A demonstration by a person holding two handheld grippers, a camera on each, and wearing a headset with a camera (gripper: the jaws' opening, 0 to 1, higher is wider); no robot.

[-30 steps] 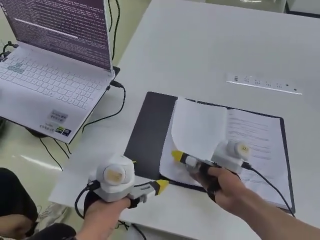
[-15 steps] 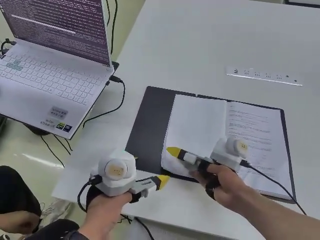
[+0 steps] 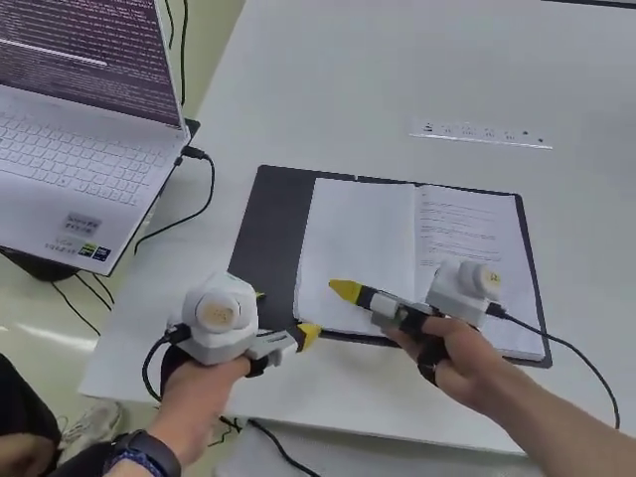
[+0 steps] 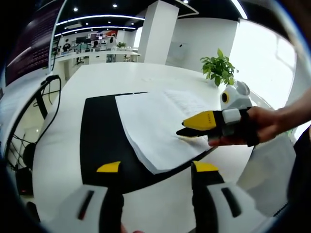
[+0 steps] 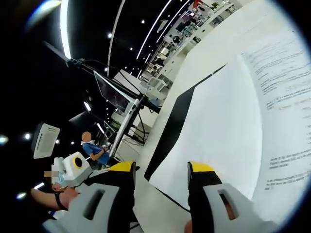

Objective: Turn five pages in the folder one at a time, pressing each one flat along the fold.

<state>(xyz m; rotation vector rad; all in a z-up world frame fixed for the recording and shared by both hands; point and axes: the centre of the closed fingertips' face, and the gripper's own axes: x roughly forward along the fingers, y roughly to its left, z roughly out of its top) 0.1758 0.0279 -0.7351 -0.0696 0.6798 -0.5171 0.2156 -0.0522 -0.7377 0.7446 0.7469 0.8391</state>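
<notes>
Both empty, jaws apart: right gripper (image 3: 343, 290) over the folder's (image 3: 266, 238) blank left page (image 3: 358, 234), frame centre; left gripper (image 3: 306, 334) beside its lower edge.

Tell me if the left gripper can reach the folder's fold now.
Probably yes, but not straight: the left gripper sits just off the folder, and the right gripper hangs over the blank page between it and the fold.
</notes>
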